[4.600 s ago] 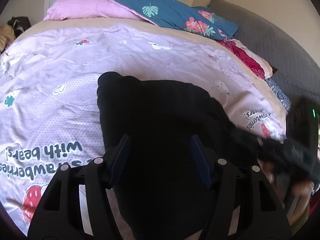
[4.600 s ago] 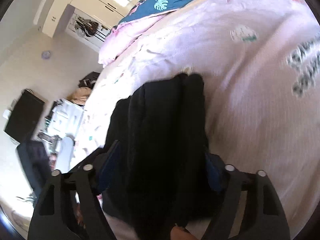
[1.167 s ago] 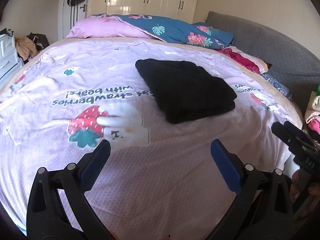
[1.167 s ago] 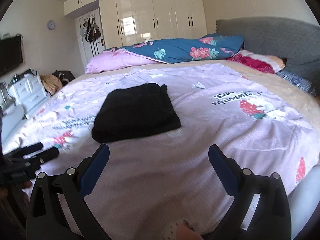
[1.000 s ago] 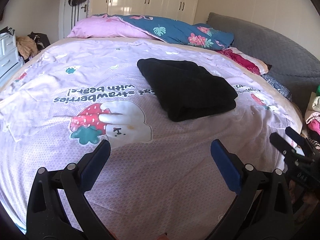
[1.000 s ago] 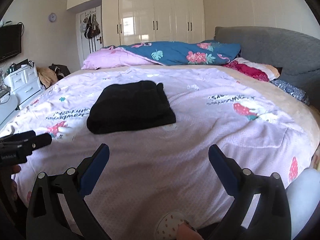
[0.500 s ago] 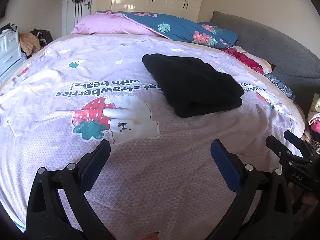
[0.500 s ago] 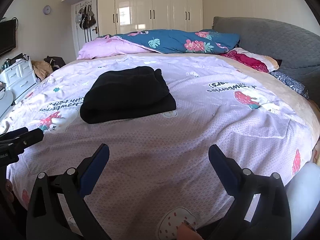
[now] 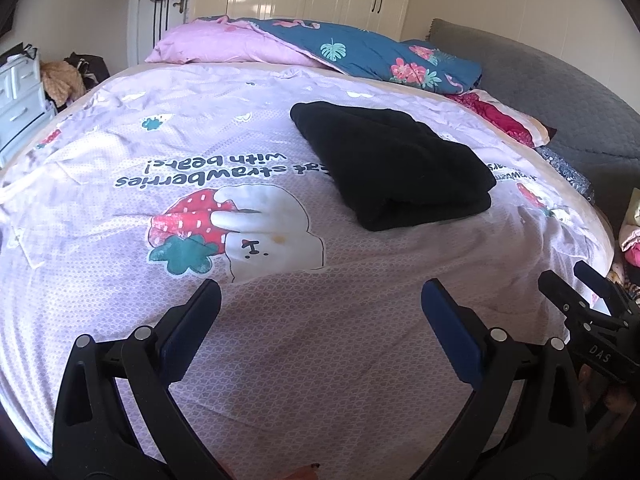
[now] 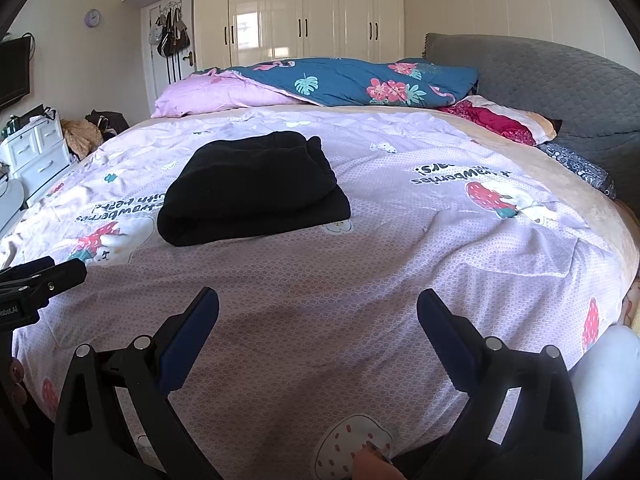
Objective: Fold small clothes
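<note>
A black garment (image 9: 394,168) lies folded into a thick rectangle on the pink strawberry-print bedspread (image 9: 280,340); it also shows in the right wrist view (image 10: 252,188). My left gripper (image 9: 320,300) is open and empty, held above the bed's near edge, well short of the garment. My right gripper (image 10: 318,308) is open and empty, also near the bed's front edge. Each gripper shows at the side of the other's view: the right gripper (image 9: 580,300) and the left gripper (image 10: 48,276).
A pink pillow (image 10: 216,96) and a blue floral quilt (image 10: 360,80) lie at the far side of the bed. A grey headboard (image 10: 560,80) stands at the right. White drawers (image 10: 36,148) and wardrobes (image 10: 304,12) line the room.
Both grippers let go of the folded garment and pulled back to the bed's near edge, jaws wide. In the last second they shifted only slightly.
</note>
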